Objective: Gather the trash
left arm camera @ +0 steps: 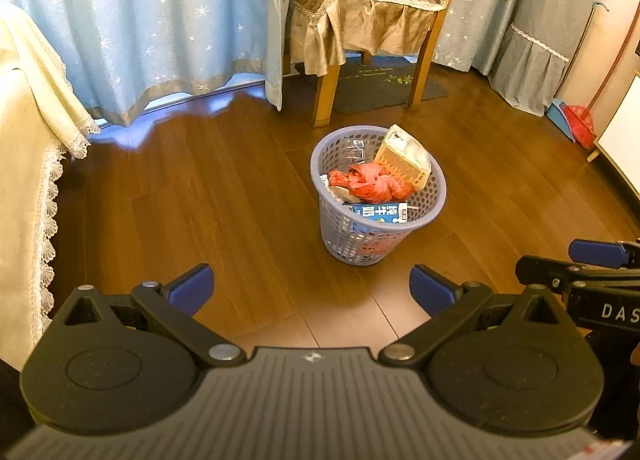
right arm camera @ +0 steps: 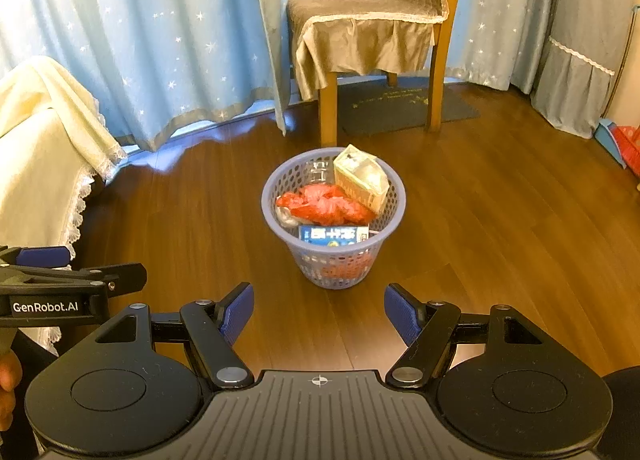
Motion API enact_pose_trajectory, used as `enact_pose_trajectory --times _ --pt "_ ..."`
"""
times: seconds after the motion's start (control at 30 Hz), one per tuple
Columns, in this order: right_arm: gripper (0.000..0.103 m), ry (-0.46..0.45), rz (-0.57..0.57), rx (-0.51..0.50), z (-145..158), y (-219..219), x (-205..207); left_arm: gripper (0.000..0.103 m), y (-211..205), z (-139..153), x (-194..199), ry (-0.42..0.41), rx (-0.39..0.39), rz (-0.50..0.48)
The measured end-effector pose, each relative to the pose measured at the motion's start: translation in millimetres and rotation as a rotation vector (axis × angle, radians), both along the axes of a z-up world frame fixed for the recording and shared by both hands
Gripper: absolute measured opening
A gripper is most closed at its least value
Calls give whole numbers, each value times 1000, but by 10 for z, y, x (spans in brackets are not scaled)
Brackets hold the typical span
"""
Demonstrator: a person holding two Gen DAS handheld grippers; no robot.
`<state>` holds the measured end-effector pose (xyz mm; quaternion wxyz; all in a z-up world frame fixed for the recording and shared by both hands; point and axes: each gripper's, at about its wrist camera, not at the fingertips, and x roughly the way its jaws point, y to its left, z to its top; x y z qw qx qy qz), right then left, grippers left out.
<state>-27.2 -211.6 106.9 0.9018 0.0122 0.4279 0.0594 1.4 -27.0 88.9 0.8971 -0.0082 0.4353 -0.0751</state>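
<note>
A lavender mesh waste basket [left arm camera: 348,236] [right arm camera: 340,266] stands on the wooden floor, ahead of both grippers. Inside lie a crumpled red plastic bag [left arm camera: 372,180] [right arm camera: 328,204], a blue carton [left arm camera: 382,213] [right arm camera: 334,236] and a beige packet [left arm camera: 404,158] [right arm camera: 360,178] leaning on the far rim. My left gripper [left arm camera: 311,290] hangs open above the floor, short of the basket, nothing between its blue pads [left arm camera: 192,290]. My right gripper [right arm camera: 319,314] is likewise open and empty, just short of the basket. Each gripper shows at the edge of the other's view.
A wooden chair [left arm camera: 368,16] [right arm camera: 368,28] with a brown quilted cover stands behind the basket on a dark mat [left arm camera: 384,86]. Blue starred curtains [left arm camera: 160,20] hang at the back. Cream lace-edged cloth [left arm camera: 28,140] drapes furniture on the left. A red and blue dustpan set [left arm camera: 572,120] leans at the right wall.
</note>
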Motion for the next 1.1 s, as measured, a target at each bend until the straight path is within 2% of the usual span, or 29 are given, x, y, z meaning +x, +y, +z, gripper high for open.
enact_pose_trajectory --times 1.1 --pt "69 18 -4 -11 -100 60 67 102 32 -111 22 23 1 19"
